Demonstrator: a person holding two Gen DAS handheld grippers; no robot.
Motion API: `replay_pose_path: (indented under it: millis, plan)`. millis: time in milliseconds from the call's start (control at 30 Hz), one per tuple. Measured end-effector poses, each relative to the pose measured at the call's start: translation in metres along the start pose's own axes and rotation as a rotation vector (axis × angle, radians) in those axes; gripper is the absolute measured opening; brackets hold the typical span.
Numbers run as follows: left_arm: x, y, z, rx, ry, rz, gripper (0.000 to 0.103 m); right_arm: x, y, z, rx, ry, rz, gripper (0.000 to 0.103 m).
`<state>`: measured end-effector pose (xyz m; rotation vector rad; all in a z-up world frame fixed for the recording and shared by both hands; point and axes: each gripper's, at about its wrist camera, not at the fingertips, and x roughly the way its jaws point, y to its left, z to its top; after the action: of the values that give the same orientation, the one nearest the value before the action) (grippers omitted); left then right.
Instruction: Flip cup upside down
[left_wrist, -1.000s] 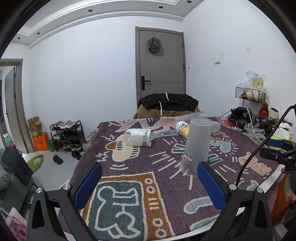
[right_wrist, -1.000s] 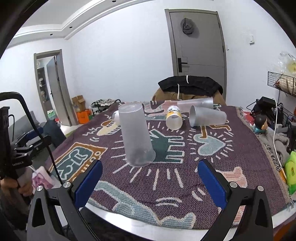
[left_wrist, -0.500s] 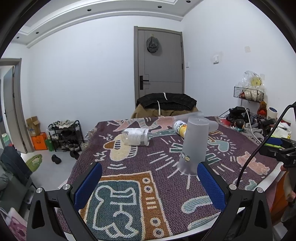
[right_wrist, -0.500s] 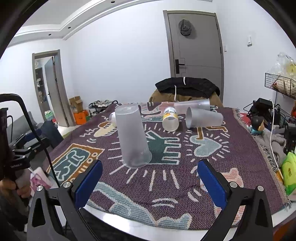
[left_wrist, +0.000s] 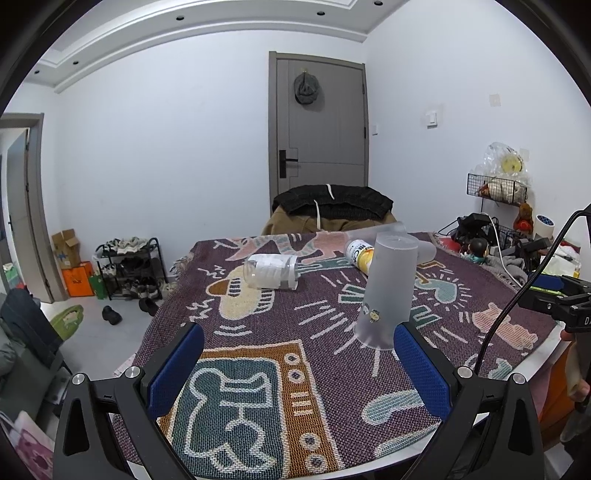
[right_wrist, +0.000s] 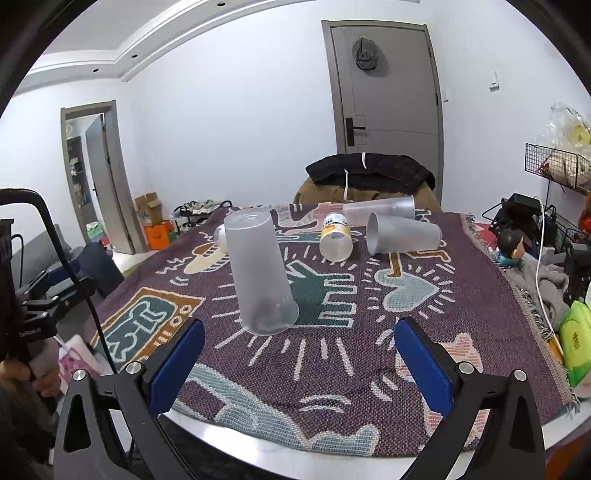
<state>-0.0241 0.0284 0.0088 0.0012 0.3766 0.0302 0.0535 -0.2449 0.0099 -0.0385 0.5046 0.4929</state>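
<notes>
Cup sitting mouth-down on patterned cloth, mid-desk, task looking done. Left of cup: clear jar lying on side. Right of cup: yellow-label bottle, two frosted cups lying down.

Left gripper jaws gaping wide, empty; right gripper likewise. Cup likely light, thin plastic, tippy, slick; gripping mid-wall seeming safest. Open cloth lying nearer than cup; desk edge running close under both grippers.

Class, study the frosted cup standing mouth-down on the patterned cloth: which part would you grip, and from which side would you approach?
Grip the frosted cup across its mid-wall, probably coming in level from the near table edge with the open right gripper. It stands upside down, wide rim on the cloth, with its near side unobstructed.
</notes>
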Motion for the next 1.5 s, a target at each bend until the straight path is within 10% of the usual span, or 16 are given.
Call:
replay_pose_path:
  millis: [1500]
  plan:
    - [0.0000, -0.0007, -0.0007, -0.007, -0.010, 0.005, 0.103, 0.0034, -0.0017, -0.0042, 0.000, 0.004, 0.010, 0.103]
